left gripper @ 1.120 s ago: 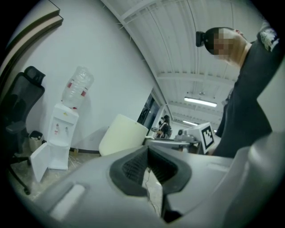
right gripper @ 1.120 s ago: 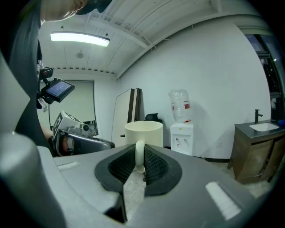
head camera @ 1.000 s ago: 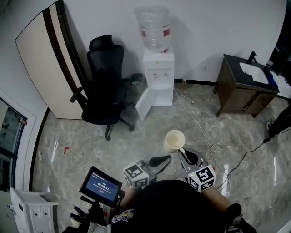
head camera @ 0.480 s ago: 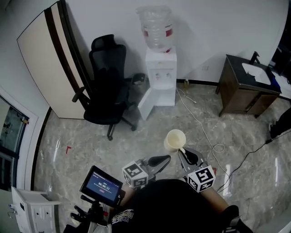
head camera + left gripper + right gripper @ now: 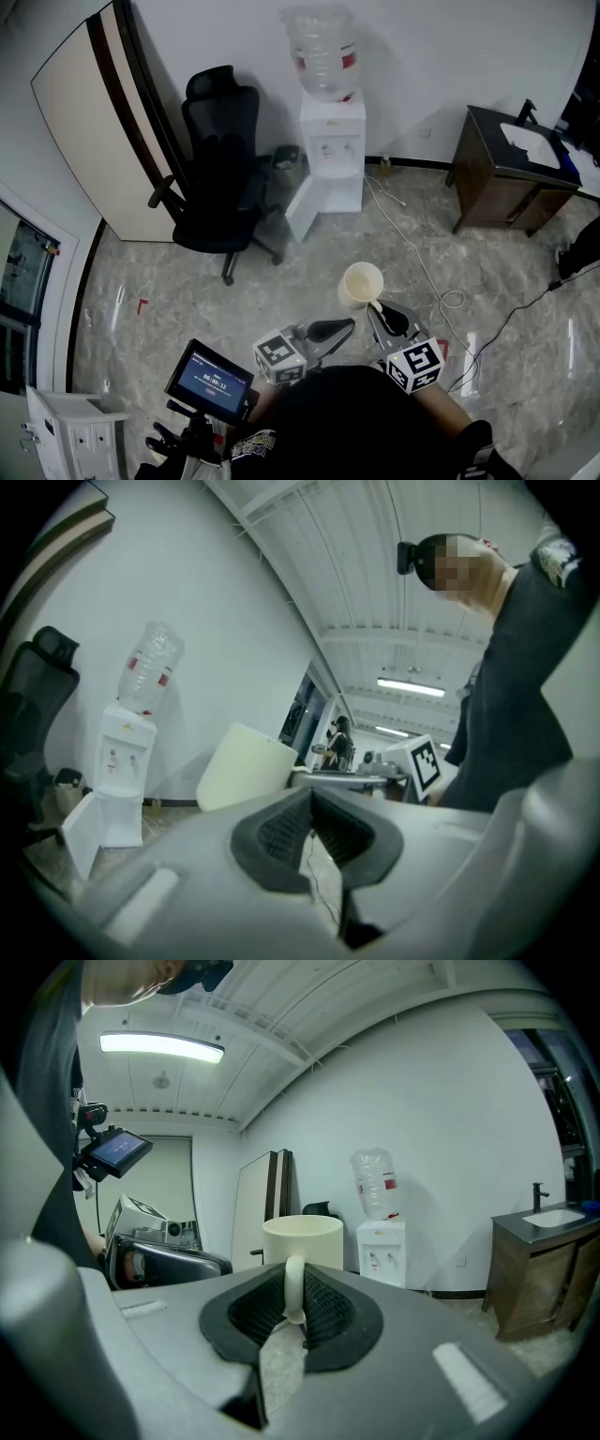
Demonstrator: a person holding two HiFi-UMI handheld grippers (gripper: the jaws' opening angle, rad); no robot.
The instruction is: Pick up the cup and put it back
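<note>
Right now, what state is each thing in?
Cup: upright, held up in the air.
Right tool: shut on the cup's handle.
Left tool: shut, empty.
Dispenser door: open.
Screen: lit.
Chair: empty.

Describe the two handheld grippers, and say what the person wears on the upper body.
The left gripper and the right gripper look alike. Each has a pale grey moulded body that ends in black fingers with ribbed pads. Each also carries a white cube printed with black square markers. No cables show on either. The person wears a dark top.
</note>
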